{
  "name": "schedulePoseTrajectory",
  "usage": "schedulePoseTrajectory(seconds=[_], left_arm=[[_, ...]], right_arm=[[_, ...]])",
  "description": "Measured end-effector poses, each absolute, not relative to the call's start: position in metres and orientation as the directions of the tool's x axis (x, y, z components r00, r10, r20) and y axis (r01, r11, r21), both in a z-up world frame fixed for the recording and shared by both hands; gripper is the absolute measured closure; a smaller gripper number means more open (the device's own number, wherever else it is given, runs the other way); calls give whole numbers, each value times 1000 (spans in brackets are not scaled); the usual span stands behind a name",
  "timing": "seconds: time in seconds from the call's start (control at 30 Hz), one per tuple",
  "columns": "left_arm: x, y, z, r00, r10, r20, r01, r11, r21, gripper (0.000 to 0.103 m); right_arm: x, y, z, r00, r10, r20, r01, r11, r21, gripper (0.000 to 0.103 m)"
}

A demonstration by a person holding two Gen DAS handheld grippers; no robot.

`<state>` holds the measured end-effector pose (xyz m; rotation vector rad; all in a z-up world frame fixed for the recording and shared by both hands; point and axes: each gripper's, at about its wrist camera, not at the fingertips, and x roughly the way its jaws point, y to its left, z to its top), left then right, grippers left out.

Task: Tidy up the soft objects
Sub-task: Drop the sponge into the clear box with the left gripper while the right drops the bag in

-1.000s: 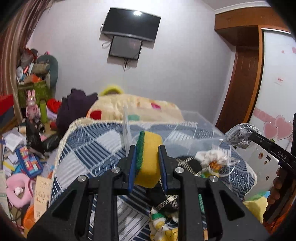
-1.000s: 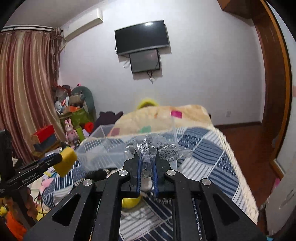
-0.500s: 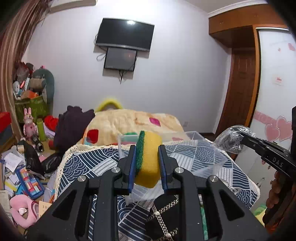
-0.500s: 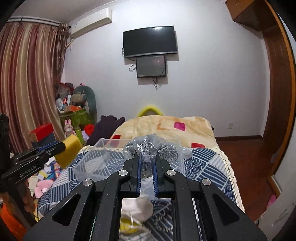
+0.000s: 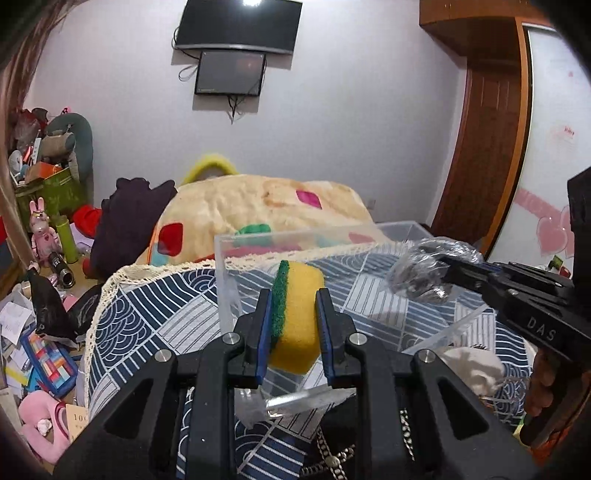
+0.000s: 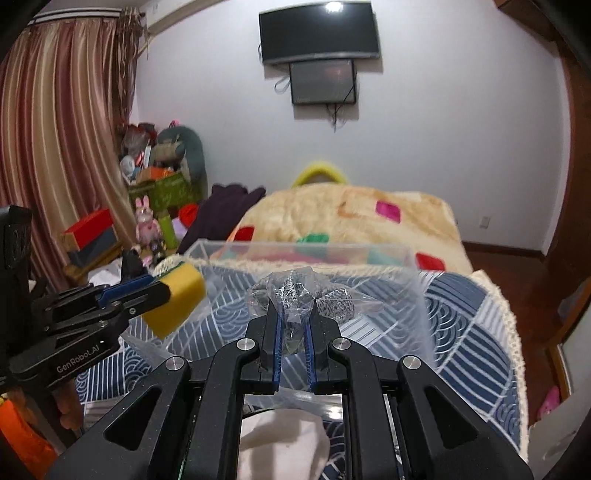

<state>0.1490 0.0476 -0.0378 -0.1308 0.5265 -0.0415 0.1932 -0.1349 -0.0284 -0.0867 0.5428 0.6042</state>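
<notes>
Left gripper point(image 5: 292, 325) clamped on yellow sponge point(image 5: 297, 321) with green scrub side, held above near-left corner of clear plastic bin point(image 5: 258, 243). Right gripper point(image 6: 294, 341) pinching clear bag of steel wool point(image 6: 303, 295), over bin's near edge. Bin sits on blue patterned bedspread point(image 5: 155, 317). White cloth point(image 6: 280, 439) lies below right gripper.

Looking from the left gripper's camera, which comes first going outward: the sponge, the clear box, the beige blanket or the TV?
1. Sponge: clamped in the left gripper.
2. Clear box: just ahead, on the blue bedspread.
3. Beige blanket: behind the box.
4. TV: high on the far wall.
</notes>
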Motion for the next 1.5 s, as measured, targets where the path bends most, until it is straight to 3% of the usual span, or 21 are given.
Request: schedulePoseTrajectory(seconds=[0.27, 0.53, 0.63, 0.67, 0.7, 0.83, 0.9, 1.0, 1.1, 1.2, 1.5], left_arm=[[162, 38, -55, 828, -42, -559, -12, 996, -92, 80], [156, 30, -55, 817, -44, -575, 1, 997, -75, 79], [154, 31, -54, 813, -45, -581, -4, 997, -83, 77], [153, 31, -53, 812, -48, -582, -3, 996, -86, 74], [152, 31, -53, 811, -49, -583, -3, 996, -88, 69], [138, 32, -42, 835, -40, -548, -11, 996, -90, 48], [129, 33, -35, 855, -21, -518, -28, 996, -87, 30], [117, 35, -25, 875, -7, -483, -42, 995, -91, 21], [107, 34, -18, 884, -4, -467, -42, 995, -88, 11], [97, 29, -18, 889, -3, -458, -32, 997, -69, 5], [82, 9, -35, 858, -87, -507, 47, 995, -92, 4]], right_arm=[[202, -132, -45, 627, 494, -603, -578, 813, 65, 94], [195, -139, -41, 626, 490, -606, -583, 811, 53, 89], [190, -142, -38, 645, 489, -588, -578, 815, 44, 59], [186, -146, -35, 662, 488, -569, -570, 821, 41, 48], [185, -148, -33, 674, 488, -555, -565, 824, 38, 46], [180, -155, -22, 694, 498, -520, -559, 828, 48, 46], [175, -161, -14, 706, 506, -496, -557, 829, 53, 45], [165, -167, -5, 731, 510, -455, -550, 834, 52, 35], [156, -172, 1, 746, 514, -423, -549, 835, 45, 32], [149, -173, 0, 741, 528, -416, -559, 828, 54, 29], [141, -176, -24, 728, 512, -456, -544, 836, 71, 28]])
